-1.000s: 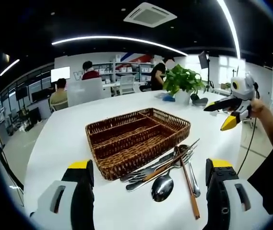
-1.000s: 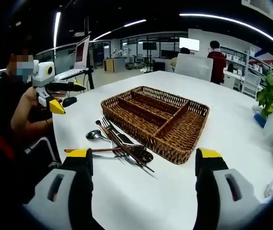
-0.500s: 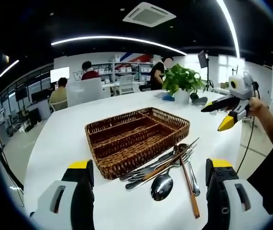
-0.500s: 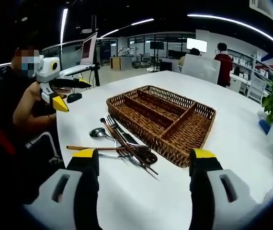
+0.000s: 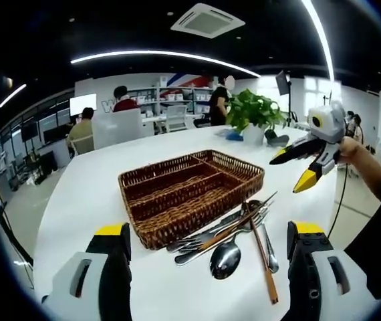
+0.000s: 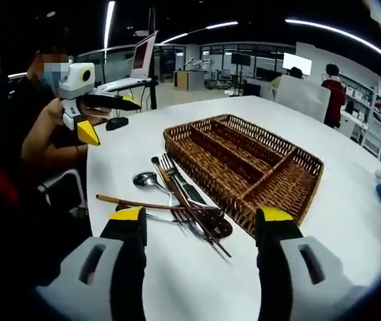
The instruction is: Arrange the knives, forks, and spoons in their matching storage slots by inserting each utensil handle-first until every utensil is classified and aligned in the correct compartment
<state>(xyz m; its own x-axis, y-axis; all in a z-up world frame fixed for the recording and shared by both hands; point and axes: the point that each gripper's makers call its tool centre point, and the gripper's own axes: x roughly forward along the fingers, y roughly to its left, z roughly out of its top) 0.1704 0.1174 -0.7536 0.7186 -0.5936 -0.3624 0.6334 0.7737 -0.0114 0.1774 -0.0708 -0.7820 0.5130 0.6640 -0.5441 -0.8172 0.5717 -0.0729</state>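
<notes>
— Where does the cutlery lie, and how far are you with the sorting?

— Your pile of utensils [image 5: 234,234] lies on the white table [image 5: 83,200], touching the near long side of the wicker tray [image 5: 190,190]. In the pile I can name a spoon [image 5: 225,259], a fork [image 6: 172,171] and some thin brown sticks [image 5: 264,257] (chopsticks, I think; the task sentence does not name them). Which pieces are knives I cannot tell. The compartments of the tray look empty, so in my judgement nothing is sorted yet and the whole job is left.

— And my two grippers?

— Your left gripper [image 5: 204,254] is low in front of the pile with its jaws wide apart, holding nothing. Your right gripper [image 6: 200,231] is also above the pile, jaws apart and empty; in the left gripper view you see it from the side, in the air beside the tray.

— What is behind?

— A potted plant [image 5: 254,117] stands at the far end of the table, and people sit at desks well apart from you.
</notes>
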